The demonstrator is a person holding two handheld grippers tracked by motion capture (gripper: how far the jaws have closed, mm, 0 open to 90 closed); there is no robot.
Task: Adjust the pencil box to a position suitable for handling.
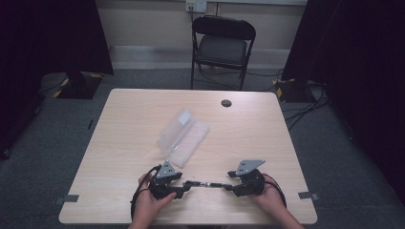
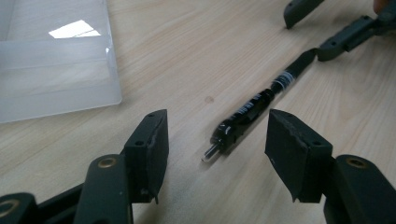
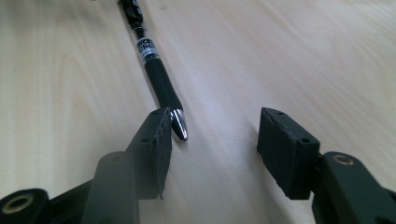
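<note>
Pen [image 2: 252,112] flat on table [image 1: 124,143], both tongs apart, R tongs [image 3: 212,135] view shows silver tip, L tongs [image 2: 217,140] view clicker end.

Looks like a recording lab: black curtains [image 1: 353,71] flank the wooden bench [image 1: 129,138], cables [image 1: 305,107] trail over grey carpet, folding chair [image 1: 222,47] behind.

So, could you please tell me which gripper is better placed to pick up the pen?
Probably the left gripper: the pen lies between its open jaws, whereas only the tip sits beside one jaw of the right gripper.
</note>
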